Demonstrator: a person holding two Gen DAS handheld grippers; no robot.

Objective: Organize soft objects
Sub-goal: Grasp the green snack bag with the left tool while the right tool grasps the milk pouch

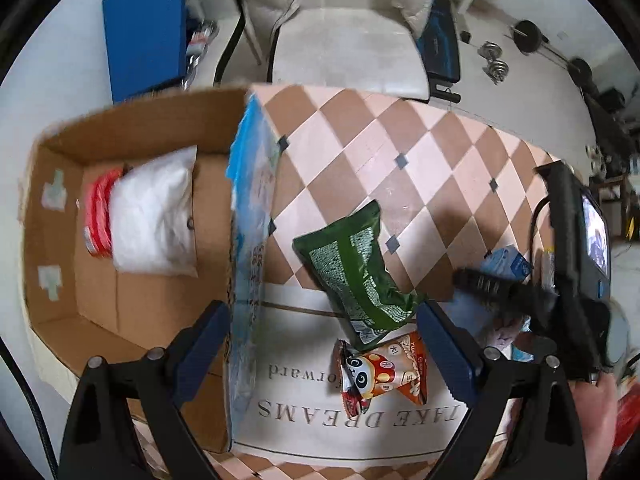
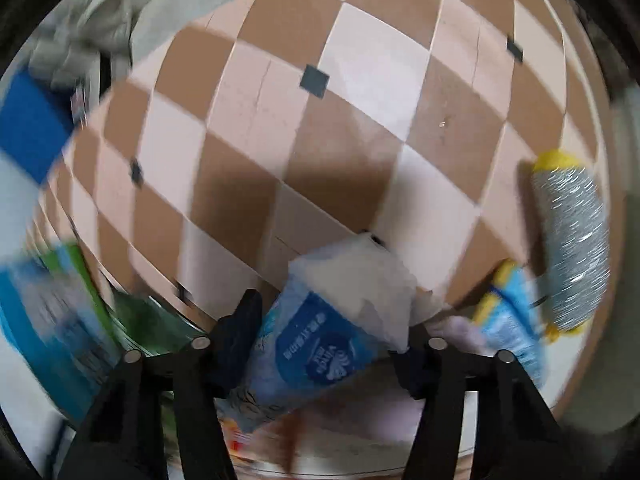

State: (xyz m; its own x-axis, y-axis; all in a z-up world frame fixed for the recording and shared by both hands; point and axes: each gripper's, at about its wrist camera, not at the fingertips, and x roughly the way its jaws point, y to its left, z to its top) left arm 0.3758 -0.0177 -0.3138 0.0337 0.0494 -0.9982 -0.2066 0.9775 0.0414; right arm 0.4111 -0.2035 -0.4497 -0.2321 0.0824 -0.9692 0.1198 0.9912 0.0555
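My left gripper (image 1: 324, 344) is open and empty above the table, over a green snack bag (image 1: 352, 268) and an orange panda snack packet (image 1: 384, 372). A cardboard box (image 1: 52, 248) at the left holds a white soft pack (image 1: 154, 220) and a red item (image 1: 98, 216). A blue plastic pack (image 1: 250, 240) leans on the box's right wall. My right gripper (image 2: 324, 344) is shut on a blue-and-white tissue pack (image 2: 320, 344) and holds it above the checkered table. It also shows at the right in the left wrist view (image 1: 508, 264).
A grey and yellow roll (image 2: 572, 240) and a blue-yellow pack (image 2: 512, 312) lie at the right. A white chair with a padded jacket (image 1: 340, 8) stands behind the checkered table (image 1: 420, 152). A blue board (image 1: 144, 36) leans at the back left.
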